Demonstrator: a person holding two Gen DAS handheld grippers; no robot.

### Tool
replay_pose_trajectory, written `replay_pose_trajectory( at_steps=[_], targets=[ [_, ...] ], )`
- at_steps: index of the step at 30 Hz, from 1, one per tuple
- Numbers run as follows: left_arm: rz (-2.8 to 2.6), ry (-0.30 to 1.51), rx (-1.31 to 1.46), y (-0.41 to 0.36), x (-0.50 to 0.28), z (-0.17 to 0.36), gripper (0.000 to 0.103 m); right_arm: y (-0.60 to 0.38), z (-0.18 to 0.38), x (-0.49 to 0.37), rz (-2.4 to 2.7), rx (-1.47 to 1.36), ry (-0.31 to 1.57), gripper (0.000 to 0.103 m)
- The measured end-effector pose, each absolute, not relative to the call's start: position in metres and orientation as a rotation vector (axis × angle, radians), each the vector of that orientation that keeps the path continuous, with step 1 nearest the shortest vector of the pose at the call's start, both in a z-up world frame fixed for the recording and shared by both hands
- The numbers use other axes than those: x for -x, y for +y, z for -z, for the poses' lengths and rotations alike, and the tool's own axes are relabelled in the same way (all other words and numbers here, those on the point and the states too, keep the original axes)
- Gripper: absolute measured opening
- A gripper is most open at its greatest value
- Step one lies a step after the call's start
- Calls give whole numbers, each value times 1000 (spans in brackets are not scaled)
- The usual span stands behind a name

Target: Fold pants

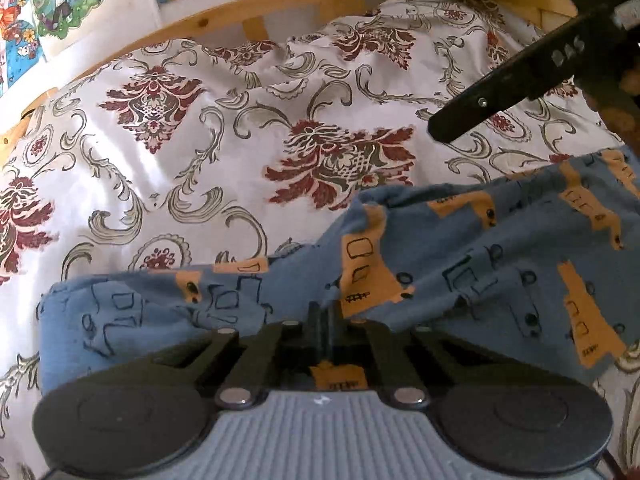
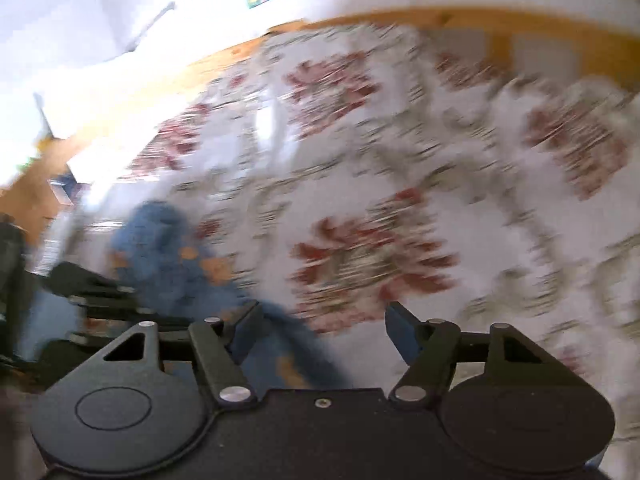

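One floral bedspread (image 1: 192, 152) covers the bed, with blue truck-print pants (image 1: 460, 264) lying across its near side, the left gripper (image 1: 325, 316) pinched closed on their near edge, and the right gripper (image 2: 324, 326), blurred, spread wide and empty just right of the cloth.
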State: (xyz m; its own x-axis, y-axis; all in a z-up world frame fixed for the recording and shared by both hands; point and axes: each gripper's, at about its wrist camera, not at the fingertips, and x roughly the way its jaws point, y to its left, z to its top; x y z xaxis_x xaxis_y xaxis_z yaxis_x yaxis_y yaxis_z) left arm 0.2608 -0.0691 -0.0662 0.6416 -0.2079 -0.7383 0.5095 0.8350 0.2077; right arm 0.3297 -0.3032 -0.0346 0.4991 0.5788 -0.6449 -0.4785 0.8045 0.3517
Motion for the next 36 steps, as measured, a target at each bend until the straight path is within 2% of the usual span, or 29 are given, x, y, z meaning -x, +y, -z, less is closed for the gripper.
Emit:
replay_pose_trajectory(
  at_steps=[3,9,15,17,18,21,24,26,29,34,36],
  targets=[
    [423,764,-426,-70,-262,64,2,-297,41,-341,-743,-275,936,60],
    [430,757,-430,-69,-260,65,2,-279,60,-370,-778,-430,1069,57],
    [432,745,-403,-68,-260,63,2,-270,79,-393,-749,-571,1181,48],
    [431,737,-400,-68,-261,63,3,-266,80,-398,-725,-562,1197,32],
    [431,733,-395,-68,-261,63,3,-263,80,-400,-714,-542,1200,7],
    [433,722,-354,-65,-264,61,3,-260,73,-401,-657,-499,1150,5],
    [421,704,-305,-60,-267,57,8,-263,59,-401,-625,-472,1072,4],
    [402,713,-282,-54,-269,55,22,-264,54,-406,-614,-438,1048,4],
    [334,738,-280,-41,-274,54,23,-264,63,-422,-581,-406,1056,4],
    [139,878,-322,-7,-298,71,21,-272,84,-439,-504,-373,1062,5],
    [111,911,-278,13,-306,73,12,-278,90,-443,-511,-396,1093,5]
  ],
)
